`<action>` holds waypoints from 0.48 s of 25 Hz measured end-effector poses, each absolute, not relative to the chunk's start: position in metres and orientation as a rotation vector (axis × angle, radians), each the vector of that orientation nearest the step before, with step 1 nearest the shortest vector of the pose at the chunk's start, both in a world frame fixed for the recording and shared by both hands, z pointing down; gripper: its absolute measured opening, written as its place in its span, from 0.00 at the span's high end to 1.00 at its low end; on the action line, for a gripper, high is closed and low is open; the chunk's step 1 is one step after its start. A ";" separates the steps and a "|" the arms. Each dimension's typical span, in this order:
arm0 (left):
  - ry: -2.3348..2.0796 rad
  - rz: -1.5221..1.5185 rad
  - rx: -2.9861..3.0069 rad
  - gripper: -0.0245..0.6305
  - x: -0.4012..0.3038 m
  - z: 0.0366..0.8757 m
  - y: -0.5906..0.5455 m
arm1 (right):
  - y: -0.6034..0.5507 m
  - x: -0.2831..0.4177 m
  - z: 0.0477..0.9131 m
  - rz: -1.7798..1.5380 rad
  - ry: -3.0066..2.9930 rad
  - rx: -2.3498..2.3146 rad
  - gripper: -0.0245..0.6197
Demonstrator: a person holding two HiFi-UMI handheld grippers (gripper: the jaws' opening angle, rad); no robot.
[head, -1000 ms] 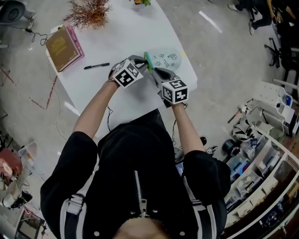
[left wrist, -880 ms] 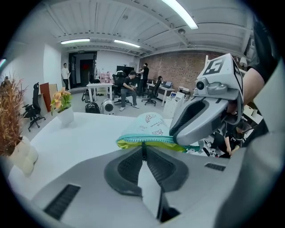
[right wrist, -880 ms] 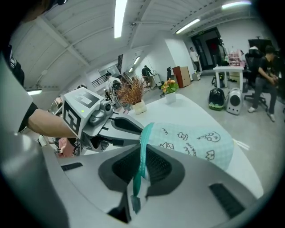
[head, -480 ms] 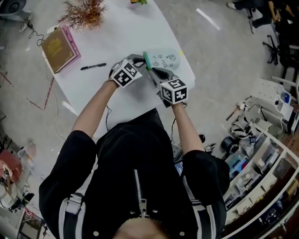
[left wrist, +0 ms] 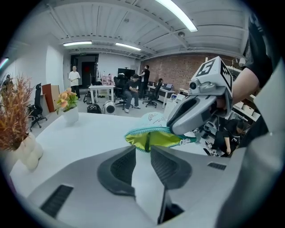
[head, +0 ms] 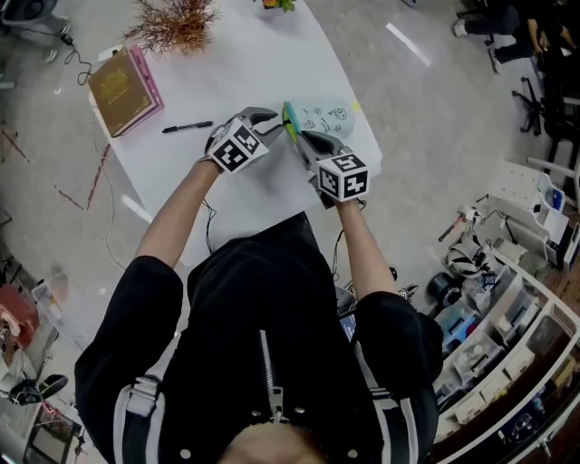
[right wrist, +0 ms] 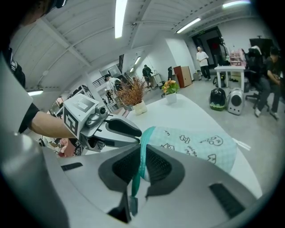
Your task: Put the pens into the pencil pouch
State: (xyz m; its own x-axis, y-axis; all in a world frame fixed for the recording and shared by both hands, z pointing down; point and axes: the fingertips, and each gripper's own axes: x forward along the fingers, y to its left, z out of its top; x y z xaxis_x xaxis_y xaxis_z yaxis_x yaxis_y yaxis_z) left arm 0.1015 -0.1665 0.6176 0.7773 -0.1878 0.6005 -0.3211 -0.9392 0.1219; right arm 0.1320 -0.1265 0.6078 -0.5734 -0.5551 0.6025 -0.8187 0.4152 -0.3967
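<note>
I hold the left gripper [head: 275,120] and right gripper [head: 296,138] over the white worktop [head: 263,68], both meeting the teal-edged mouth of the pencil pouch [head: 324,115], which lies near the worktop's right edge. The left fingers [head: 263,116] have just been opening; whether the pouch edge lies between them I cannot tell from above. One black pen [head: 188,128] lies well to the left of the grippers; beyond it, at the worktop's far left, sit a brown book [head: 125,91] and a dried plant [head: 172,23].

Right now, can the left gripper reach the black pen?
Probably yes: the left gripper has just opened its fingers, empty, and only bare table separates it from the pen.
</note>
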 end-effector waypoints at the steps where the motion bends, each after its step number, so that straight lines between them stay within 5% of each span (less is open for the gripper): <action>1: -0.406 0.898 2.756 0.80 0.096 0.617 -0.167 | -0.127 0.132 0.608 0.955 -2.297 1.176 0.89; 12: -0.560 0.960 2.705 0.77 0.013 0.615 -0.174 | -0.126 0.132 0.609 0.960 -2.289 1.166 0.90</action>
State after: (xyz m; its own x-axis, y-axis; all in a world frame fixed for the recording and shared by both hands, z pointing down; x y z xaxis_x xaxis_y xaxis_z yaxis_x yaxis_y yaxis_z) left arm 0.0129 -0.1743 0.6148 0.7148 -0.2791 0.6412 -0.4204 -0.9042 0.0751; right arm 0.1317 -0.1264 0.6095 -0.5736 -0.5459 0.6107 -0.8182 0.4171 -0.3957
